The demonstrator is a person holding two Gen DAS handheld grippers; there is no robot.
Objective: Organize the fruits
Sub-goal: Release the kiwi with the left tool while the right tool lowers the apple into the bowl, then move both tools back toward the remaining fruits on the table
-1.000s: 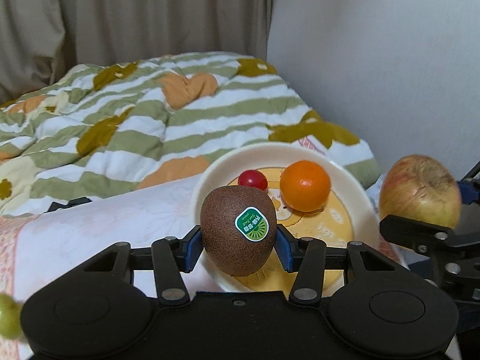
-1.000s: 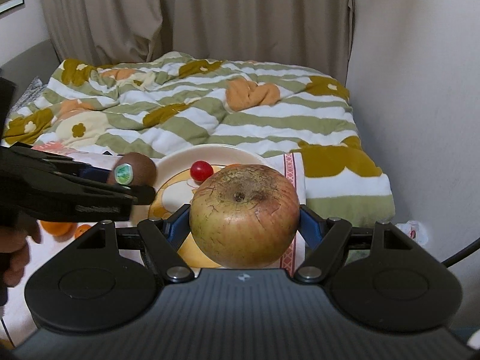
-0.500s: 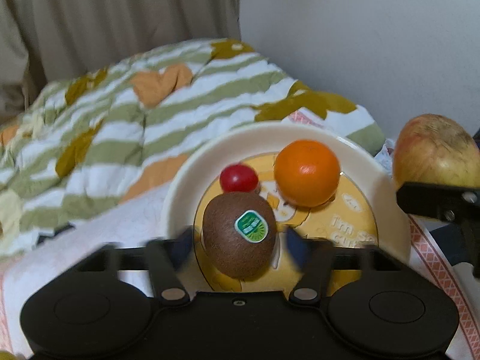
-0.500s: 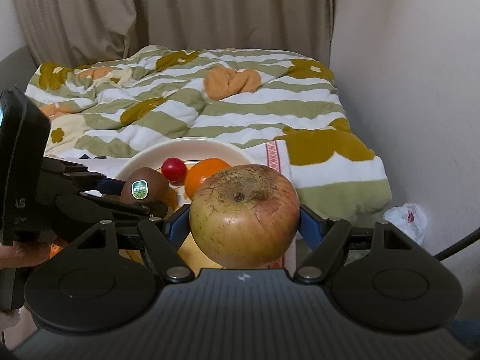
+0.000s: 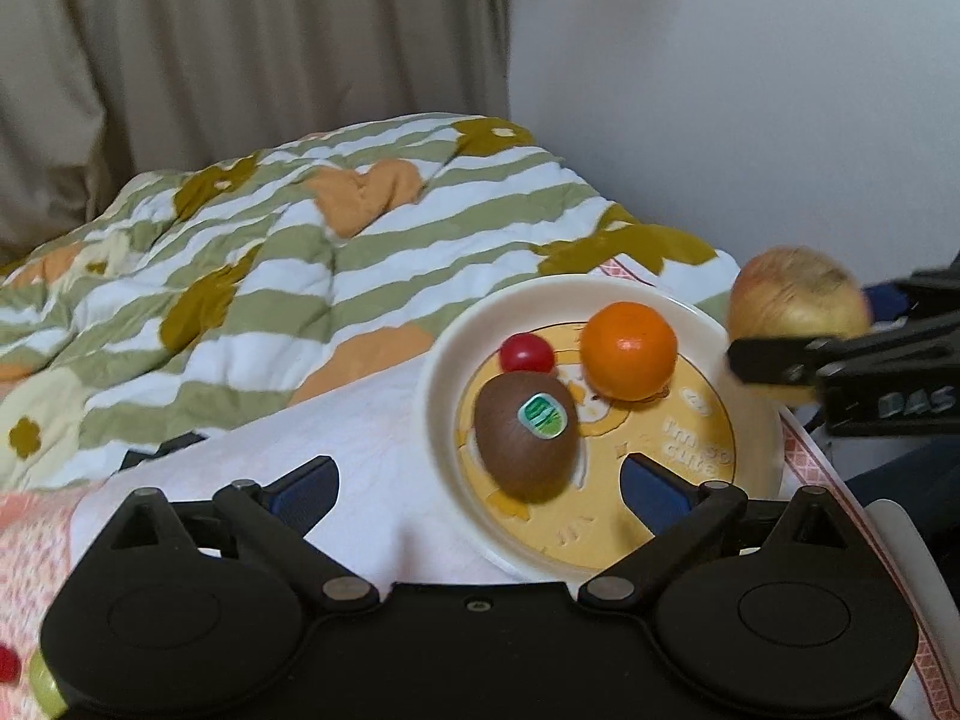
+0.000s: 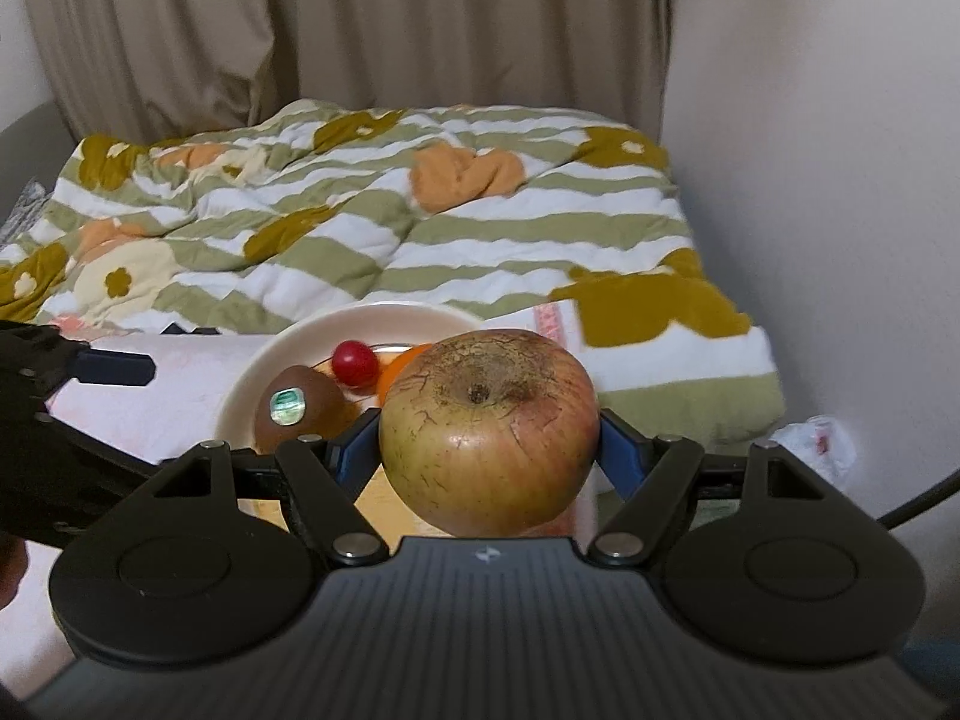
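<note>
A brown kiwi (image 5: pixel 525 435) with a green sticker lies on the cream plate (image 5: pixel 447 333), beside an orange (image 5: pixel 630 351) and a small red tomato (image 5: pixel 527 352). My left gripper (image 5: pixel 477 489) stands just short of the plate; its jaws are opening wide, clear of the kiwi, with nothing pressed between the pads. My right gripper (image 6: pixel 489 447) is shut on a large yellow-red apple (image 6: pixel 489 429), held above the plate's near right rim. In the right wrist view the kiwi (image 6: pixel 297 408), tomato (image 6: pixel 355 362) and plate (image 6: pixel 258 363) show behind the apple, and the orange is mostly hidden.
The plate sits on a pale cloth (image 5: pixel 336 444) laid on a bed. A green-striped quilt (image 5: pixel 270 252) is bunched behind it. A wall rises close on the right and curtains hang behind. A small green fruit (image 5: pixel 42 684) and a red one (image 5: pixel 7 663) lie at the lower left.
The left gripper carried the kiwi over the plate, let it go there, spread its jaws and drew back a little. The right gripper kept hold of the apple.
</note>
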